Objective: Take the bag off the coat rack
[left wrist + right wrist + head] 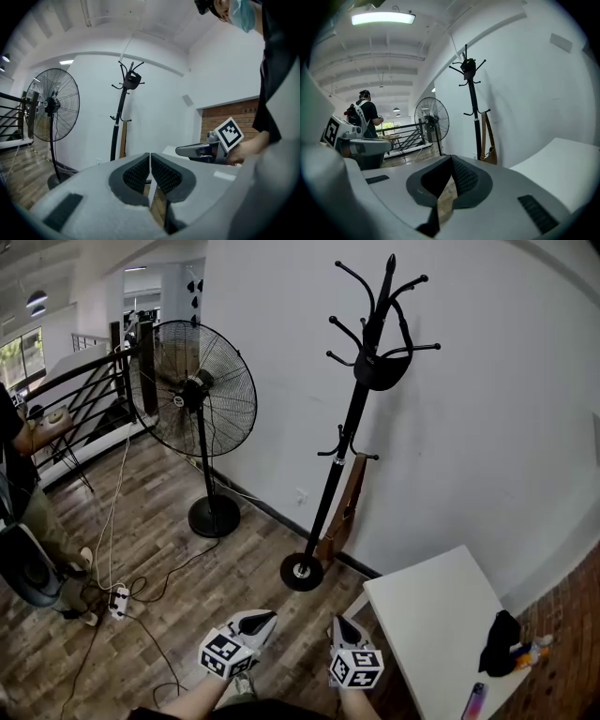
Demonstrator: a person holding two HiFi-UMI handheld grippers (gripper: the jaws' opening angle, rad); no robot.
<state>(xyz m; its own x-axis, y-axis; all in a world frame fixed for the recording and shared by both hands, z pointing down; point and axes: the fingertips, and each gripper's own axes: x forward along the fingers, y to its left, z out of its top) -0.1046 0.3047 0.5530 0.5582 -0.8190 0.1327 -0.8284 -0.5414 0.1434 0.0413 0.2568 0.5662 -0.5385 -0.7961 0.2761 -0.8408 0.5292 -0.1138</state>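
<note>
A tall black coat rack [352, 427] stands against the white wall. A small black bag [382, 371] hangs from its upper hooks, and a brown bag [345, 507] hangs by a strap from a lower hook. The left gripper view also shows the rack [118, 126] and black bag [132, 80]. In the right gripper view both the black bag [468, 65] and the brown bag [488, 143] appear. My left gripper [266, 619] and right gripper [338, 623] are low in the head view, well short of the rack. Both are shut and hold nothing.
A pedestal fan [199, 404] stands left of the rack, with cables and a power strip [118, 601] on the wood floor. At right, a white table [427, 615] carries a black item [502, 643] and small objects. A person [23, 512] stands at far left.
</note>
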